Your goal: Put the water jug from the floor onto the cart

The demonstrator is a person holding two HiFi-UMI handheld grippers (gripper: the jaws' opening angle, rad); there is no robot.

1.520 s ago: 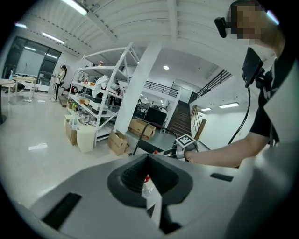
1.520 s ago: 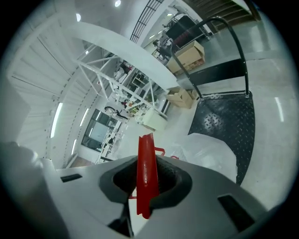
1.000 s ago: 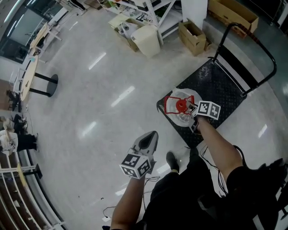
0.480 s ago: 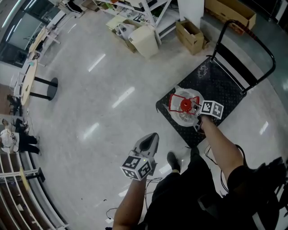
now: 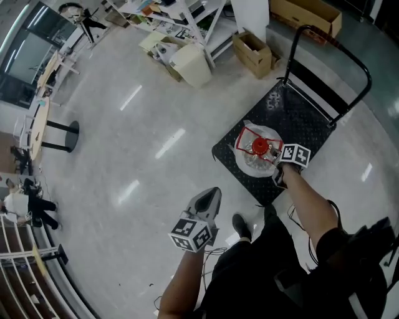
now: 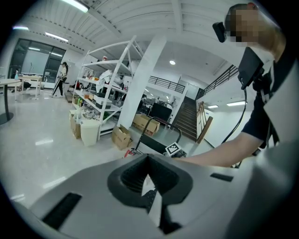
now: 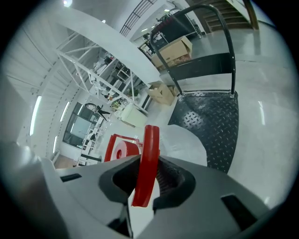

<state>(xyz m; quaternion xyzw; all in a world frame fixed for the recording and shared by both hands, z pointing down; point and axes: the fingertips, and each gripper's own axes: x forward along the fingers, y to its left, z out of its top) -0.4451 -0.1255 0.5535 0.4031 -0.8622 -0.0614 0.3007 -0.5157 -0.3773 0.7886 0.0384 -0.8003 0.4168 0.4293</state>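
Note:
The water jug (image 5: 254, 161) is a clear round bottle with a red cap (image 5: 259, 147) and a red carrying handle. It is over the near corner of the black cart deck (image 5: 299, 118); I cannot tell whether it rests there. My right gripper (image 5: 276, 163) is shut on the red handle (image 7: 145, 158), which stands upright between the jaws, with the jug's body (image 7: 187, 144) beyond. My left gripper (image 5: 214, 192) hangs over the floor to the left of the cart, shut with nothing in it (image 6: 150, 179).
The cart's black push bar (image 5: 324, 37) rises at its far end. Cardboard boxes (image 5: 251, 51), a beige bin (image 5: 190, 63) and white shelving (image 5: 187, 15) stand beyond the cart. A round table base (image 5: 68, 134) is at the left. A person's shoe (image 5: 240, 225) is near the cart's front edge.
The right gripper has carried the jug a little farther in over the cart deck and lower. The left gripper has barely shifted.

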